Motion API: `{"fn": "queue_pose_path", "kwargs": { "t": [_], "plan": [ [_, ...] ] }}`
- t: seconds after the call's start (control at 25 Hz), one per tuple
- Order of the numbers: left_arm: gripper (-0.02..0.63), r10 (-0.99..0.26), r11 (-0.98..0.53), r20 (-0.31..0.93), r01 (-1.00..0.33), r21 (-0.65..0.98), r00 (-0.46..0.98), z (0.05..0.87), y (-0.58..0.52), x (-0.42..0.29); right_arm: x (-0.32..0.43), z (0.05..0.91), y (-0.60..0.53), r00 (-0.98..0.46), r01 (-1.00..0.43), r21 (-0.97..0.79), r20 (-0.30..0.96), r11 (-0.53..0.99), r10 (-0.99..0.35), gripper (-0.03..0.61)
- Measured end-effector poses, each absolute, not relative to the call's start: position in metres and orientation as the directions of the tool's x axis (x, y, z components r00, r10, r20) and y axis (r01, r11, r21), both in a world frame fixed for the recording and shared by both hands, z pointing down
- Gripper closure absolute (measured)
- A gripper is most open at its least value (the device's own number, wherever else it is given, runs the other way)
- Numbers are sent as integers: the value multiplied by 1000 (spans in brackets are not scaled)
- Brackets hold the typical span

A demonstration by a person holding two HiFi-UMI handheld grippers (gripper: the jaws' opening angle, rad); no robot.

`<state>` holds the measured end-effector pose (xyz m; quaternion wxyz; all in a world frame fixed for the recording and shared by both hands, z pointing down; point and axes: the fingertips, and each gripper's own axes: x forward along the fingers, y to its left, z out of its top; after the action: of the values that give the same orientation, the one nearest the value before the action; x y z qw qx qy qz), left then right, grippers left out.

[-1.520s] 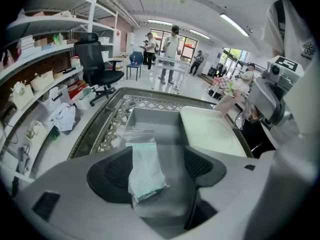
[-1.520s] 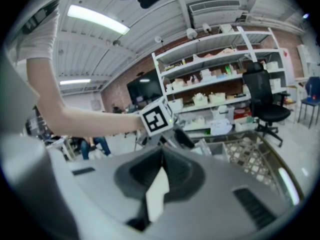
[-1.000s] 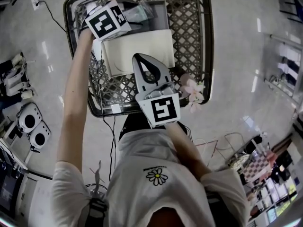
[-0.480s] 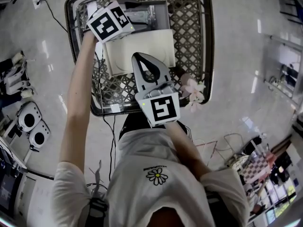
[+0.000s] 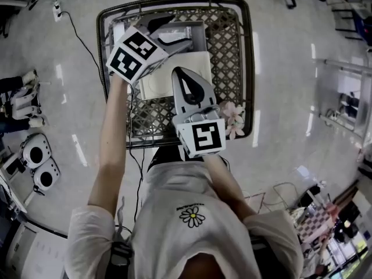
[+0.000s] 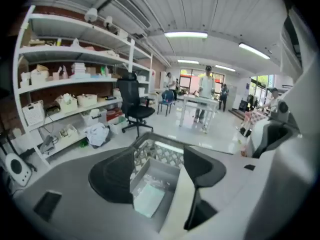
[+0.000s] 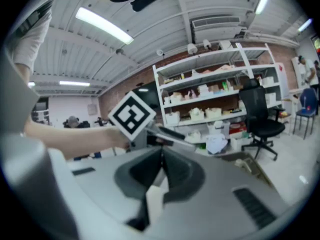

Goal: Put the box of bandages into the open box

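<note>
Overhead, the left arm (image 5: 113,144) stretched out straight over the wire basket (image 5: 232,63) on the floor, while the right arm was bent close to the torso. The left hand-held gripper (image 6: 159,155) hovered above the open box (image 6: 162,168), jaws wide apart and gripping nothing. Between them, the box of bandages (image 6: 149,200) lay flat inside the open box. The right hand-held gripper (image 7: 162,151) had its jaws pressed together, poised over a white flat box (image 5: 160,83) in the basket.
</note>
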<state>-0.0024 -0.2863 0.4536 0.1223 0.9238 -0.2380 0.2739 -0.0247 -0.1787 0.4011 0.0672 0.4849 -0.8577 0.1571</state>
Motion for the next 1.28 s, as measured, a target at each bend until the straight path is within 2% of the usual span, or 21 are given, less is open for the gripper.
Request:
{"fn": "queue_pose_path", "kwargs": {
  "t": [0.16, 0.28, 0.52, 0.6, 0.64, 0.8, 1.0, 1.28],
  "plan": [
    [294, -488, -835, 432, -550, 22, 758, 381, -271, -8, -20, 359, -178, -509, -859, -173, 189, 481, -840, 548],
    [334, -573, -806, 338, -587, -70, 747, 328, -258, -14, -16, 327, -178, -504, -861, -142, 118, 488, -856, 548],
    [456, -724, -690, 136, -703, -171, 677, 241, -210, -31, -7, 265, -172, -489, -867, -102, -17, 488, -872, 548],
    [562, -801, -594, 66, -777, -209, 595, 220, -191, -45, -9, 243, -163, -485, -868, -91, -52, 488, -873, 548],
    [588, -836, -541, 32, -811, -223, 548, 213, -183, -53, -10, 232, -159, -486, -868, -79, -72, 491, -871, 548],
    [592, -900, -416, -56, -889, -192, 433, 197, -154, -69, -10, 203, -141, -491, -868, -7, -134, 497, -861, 548],
    [594, -957, -272, -71, -956, -110, 281, 198, -117, -91, -16, 186, -123, -502, -864, 48, -160, 502, -850, 548],
    [594, -966, -227, -118, -974, -23, 228, 191, -105, -100, -17, 186, -124, -497, -867, 74, -161, 492, -852, 548]
  ]
}}
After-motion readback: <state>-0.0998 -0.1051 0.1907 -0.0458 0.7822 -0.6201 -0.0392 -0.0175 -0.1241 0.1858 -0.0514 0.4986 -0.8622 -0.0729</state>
